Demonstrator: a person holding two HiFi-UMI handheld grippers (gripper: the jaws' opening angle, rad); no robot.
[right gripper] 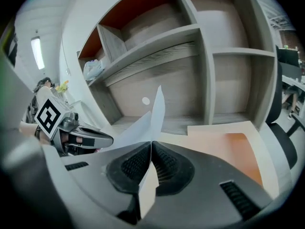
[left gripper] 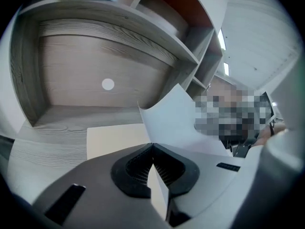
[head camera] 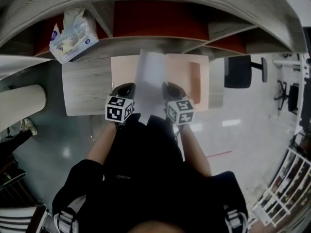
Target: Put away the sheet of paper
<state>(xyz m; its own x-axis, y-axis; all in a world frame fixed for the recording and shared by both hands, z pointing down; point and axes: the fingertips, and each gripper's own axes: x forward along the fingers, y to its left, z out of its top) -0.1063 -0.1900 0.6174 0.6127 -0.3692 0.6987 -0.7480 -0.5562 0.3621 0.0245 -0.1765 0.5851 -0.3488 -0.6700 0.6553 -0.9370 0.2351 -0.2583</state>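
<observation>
The left gripper (left gripper: pixel 152 149) and right gripper (right gripper: pixel 151 147) each have their jaws pressed together on a near edge of the sheet of paper (head camera: pixel 150 79). The sheet is held above the peach tray (head camera: pixel 192 76) on the desk (head camera: pixel 82 93). It is judged light, limp and easily creased, so opposite-edge holds suit it. Shelving (head camera: pixel 160 23) stands behind.

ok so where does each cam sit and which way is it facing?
Head view: on the person's head, looking steeply down at the desk, sheet of paper and peach folder; forearms, left gripper and right gripper show.
Left gripper view: on the left gripper, facing the shelf unit; its fingers, shut on the sheet, show.
Right gripper view: on the right gripper, facing the same shelf unit; its fingers pinch the sheet, left gripper at left.
Shared: all three see the sheet.
</observation>
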